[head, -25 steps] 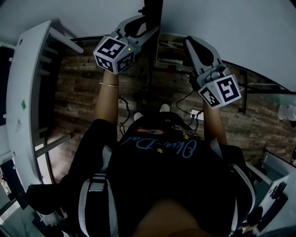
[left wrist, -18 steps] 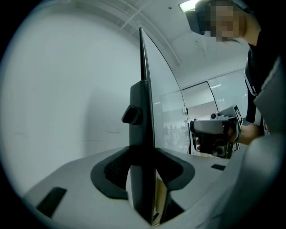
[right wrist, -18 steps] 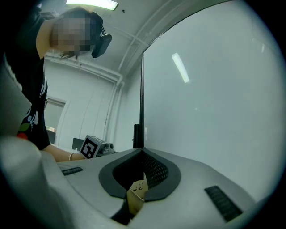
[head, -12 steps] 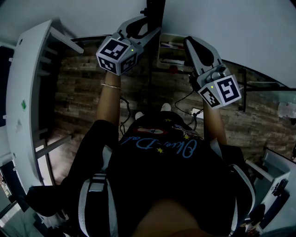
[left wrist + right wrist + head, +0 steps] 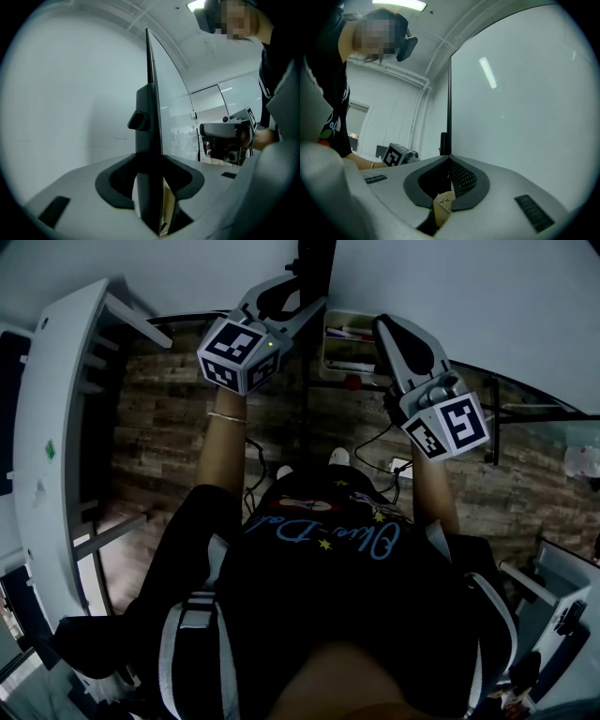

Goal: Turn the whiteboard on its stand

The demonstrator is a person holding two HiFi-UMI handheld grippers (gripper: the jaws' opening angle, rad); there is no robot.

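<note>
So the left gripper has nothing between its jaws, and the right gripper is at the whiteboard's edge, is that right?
Not quite. The left gripper isn't empty: the left gripper view shows its jaws clamped on the dark upright frame of the whiteboard. The right gripper is at the whiteboard's edge, as you said.

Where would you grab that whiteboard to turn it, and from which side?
Probably its dark side edge, approached edge-on, one jaw on each face. The whiteboard stands upright and thin, so that edge fits between jaws, as in the left gripper; the broad flat face gives nothing to pinch.
</note>
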